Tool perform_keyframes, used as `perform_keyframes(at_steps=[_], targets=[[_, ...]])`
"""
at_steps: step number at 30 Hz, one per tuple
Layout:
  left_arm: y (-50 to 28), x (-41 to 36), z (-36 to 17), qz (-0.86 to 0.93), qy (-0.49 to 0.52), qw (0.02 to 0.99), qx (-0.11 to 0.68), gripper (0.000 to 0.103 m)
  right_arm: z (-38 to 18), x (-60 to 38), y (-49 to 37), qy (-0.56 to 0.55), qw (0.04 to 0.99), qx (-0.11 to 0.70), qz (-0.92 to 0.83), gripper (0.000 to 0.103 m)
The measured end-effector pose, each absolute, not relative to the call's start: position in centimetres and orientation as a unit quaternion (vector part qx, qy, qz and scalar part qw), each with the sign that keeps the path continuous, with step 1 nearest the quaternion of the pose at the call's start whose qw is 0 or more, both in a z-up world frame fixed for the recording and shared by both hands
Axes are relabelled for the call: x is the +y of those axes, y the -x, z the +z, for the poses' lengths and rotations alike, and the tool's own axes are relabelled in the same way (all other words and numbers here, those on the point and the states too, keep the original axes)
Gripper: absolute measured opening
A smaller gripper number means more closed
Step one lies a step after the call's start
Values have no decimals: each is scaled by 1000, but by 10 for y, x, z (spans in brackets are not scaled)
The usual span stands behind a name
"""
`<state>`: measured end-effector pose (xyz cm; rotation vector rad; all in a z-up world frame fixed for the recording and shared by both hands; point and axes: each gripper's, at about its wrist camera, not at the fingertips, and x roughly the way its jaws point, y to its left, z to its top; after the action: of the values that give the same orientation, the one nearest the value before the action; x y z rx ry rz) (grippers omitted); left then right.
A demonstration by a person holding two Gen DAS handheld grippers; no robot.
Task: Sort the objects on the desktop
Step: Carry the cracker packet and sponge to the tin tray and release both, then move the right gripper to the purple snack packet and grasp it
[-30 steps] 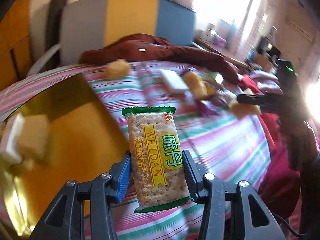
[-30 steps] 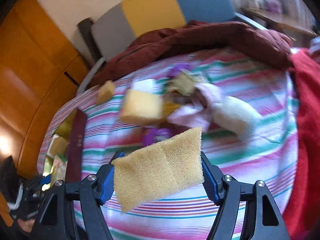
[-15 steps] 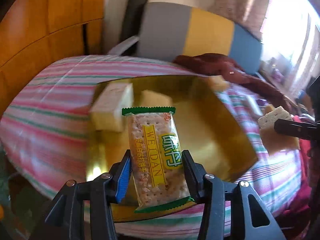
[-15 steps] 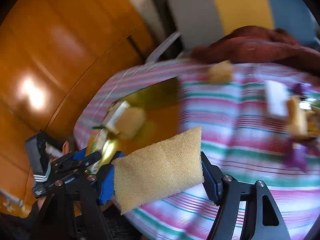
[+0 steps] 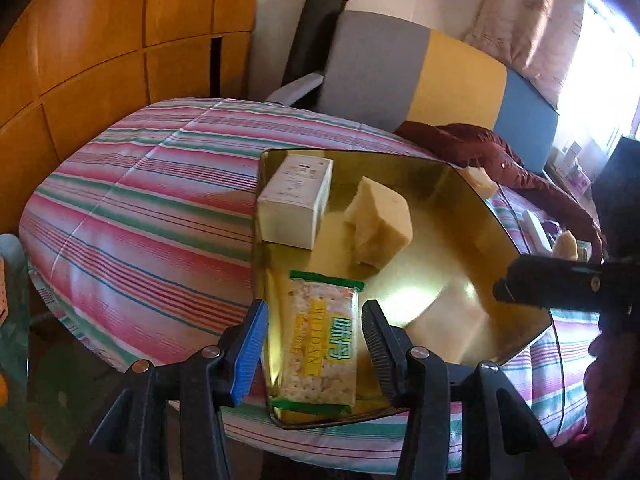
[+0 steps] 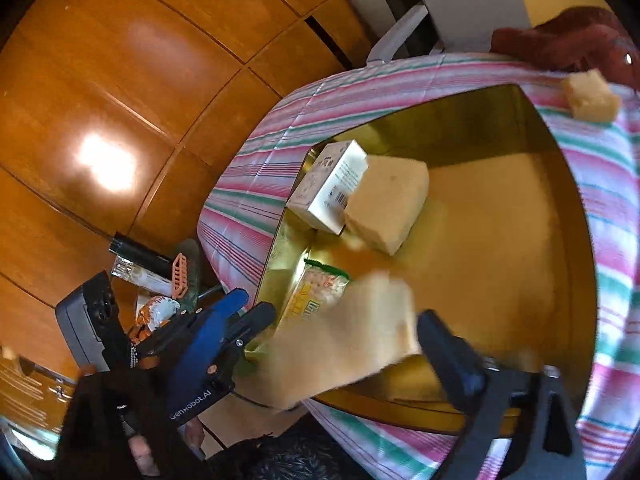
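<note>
lying in the gold tray (image 5: 472, 216), cracker packet (image 5: 320, 344) between parted left gripper (image 5: 316, 344); right gripper (image 6: 344, 344) seemingly spread, blurred sponge (image 6: 344, 344) loose.

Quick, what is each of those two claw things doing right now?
Left gripper: open, the cracker packet lies loose in the gold tray.
Right gripper: looks open, blurred sponge dropping.
</note>
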<state>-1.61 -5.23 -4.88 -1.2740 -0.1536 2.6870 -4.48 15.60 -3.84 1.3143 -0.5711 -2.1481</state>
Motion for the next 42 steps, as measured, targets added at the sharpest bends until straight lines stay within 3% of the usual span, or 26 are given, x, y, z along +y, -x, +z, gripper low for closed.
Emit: perform_keyframes(at_steps=[6, 18, 28, 42], targets=[[16, -57, -44, 900, 426, 73, -58, 49, -42, 164, 35, -490, 249, -206, -810, 102], [4, -25, -19, 912, 398, 96, -3, 50, -21, 191, 6, -440, 152, -114, -878, 102], [-6, 5, -14, 911, 392, 121, 37, 50, -28, 243, -13, -430, 83, -116, -892, 102], [-7, 35, -22, 895, 412, 165, 51, 50, -59, 343, -49, -453, -36, -181, -872, 102]])
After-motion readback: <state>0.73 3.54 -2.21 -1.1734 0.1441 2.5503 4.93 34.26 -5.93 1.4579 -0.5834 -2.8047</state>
